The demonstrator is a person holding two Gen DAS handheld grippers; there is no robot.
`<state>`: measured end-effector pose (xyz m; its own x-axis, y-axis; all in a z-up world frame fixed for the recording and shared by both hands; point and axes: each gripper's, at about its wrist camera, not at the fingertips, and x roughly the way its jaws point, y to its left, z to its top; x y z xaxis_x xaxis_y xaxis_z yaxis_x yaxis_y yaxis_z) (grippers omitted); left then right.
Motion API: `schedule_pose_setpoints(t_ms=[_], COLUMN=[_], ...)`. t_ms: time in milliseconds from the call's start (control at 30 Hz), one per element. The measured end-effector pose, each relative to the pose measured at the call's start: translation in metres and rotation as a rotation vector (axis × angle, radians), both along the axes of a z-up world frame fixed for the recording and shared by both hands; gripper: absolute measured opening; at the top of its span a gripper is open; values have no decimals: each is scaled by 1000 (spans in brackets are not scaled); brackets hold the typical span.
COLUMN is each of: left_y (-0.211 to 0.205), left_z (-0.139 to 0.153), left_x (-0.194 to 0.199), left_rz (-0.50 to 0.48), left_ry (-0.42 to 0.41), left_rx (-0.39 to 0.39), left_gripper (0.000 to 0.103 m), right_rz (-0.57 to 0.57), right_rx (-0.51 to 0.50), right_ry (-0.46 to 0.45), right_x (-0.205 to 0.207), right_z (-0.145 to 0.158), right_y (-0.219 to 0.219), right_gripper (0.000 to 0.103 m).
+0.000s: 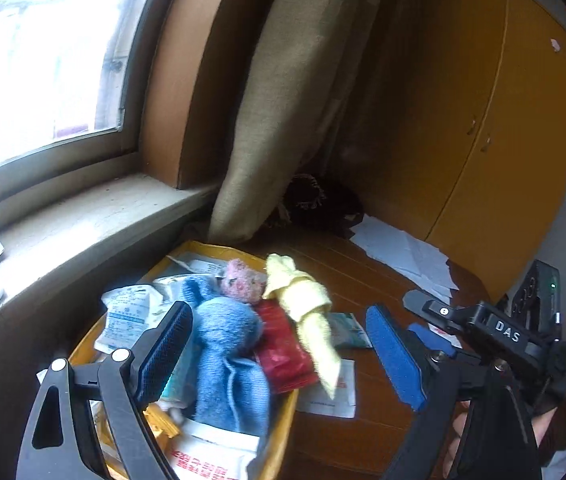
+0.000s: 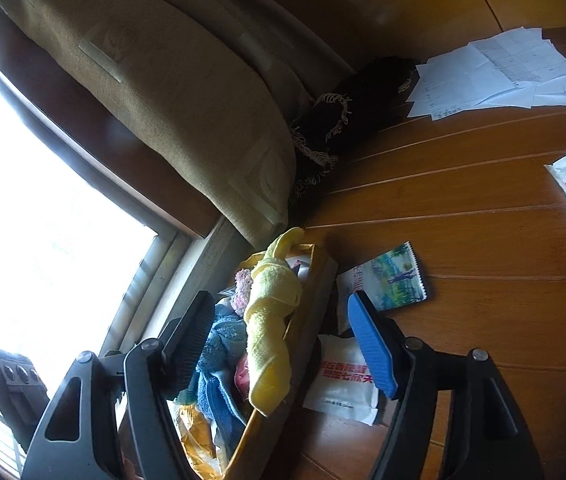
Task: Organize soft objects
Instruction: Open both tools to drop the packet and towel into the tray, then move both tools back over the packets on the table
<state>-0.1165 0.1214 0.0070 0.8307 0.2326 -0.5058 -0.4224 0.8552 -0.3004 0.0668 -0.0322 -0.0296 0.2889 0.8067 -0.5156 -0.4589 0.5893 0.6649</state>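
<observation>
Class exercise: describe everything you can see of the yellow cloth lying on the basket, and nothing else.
The yellow cloth is a pale yellow terry-like towel, rolled into a long bundle with a band of itself wrapped round its middle. It lies slantwise across the yellow basket, one end drooping over the rim toward the wooden table. It rests on a red packet, beside a pink fuzzy item and a blue towel. Neither gripper touches it.

Between fingers: yellow cloth (image 1: 310,312), blue towel (image 1: 227,356), pink plush (image 1: 241,280), red packet (image 1: 283,350); yellow basket (image 1: 283,412); blue ribbed pads (image 1: 393,356).
</observation>
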Motion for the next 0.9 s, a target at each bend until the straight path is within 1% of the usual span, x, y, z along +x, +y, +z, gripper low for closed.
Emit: schedule_pose_setpoints(t_ms=[100, 200, 300, 467, 567, 700, 833, 900], left_y=[-20, -37, -52, -71, -77, -81, -82, -83], left_z=[2, -2, -10, -27, -37, -48, -57, -60], left_x=[12, 27, 42, 65, 75, 82, 86, 86], left_rz=[-70, -114, -161, -210, -234, -250, -264, -270], left_ry=[3, 23, 54, 123, 152, 184, 220, 227], left_rx=[-4, -13, -30, -19, -29, -31, -31, -26], left_gripper=[91, 91, 91, 91, 91, 91, 91, 91], right_rz=[-17, -41, -99, -219, -269, -334, -402, -431], right_rx=[-28, -78, -120, -149, -204, -221, -182, -187], right_ry=[9, 15, 30, 39, 46, 23, 84, 106], right_x=[12, 28, 49, 77, 84, 89, 101, 104], right_z=[1, 3, 2, -15, -26, -26, -35, -40], right_y=[-13, -29, -47, -79, -87, -104, -131, -140], right_gripper=[72, 74, 74, 74, 74, 74, 74, 74])
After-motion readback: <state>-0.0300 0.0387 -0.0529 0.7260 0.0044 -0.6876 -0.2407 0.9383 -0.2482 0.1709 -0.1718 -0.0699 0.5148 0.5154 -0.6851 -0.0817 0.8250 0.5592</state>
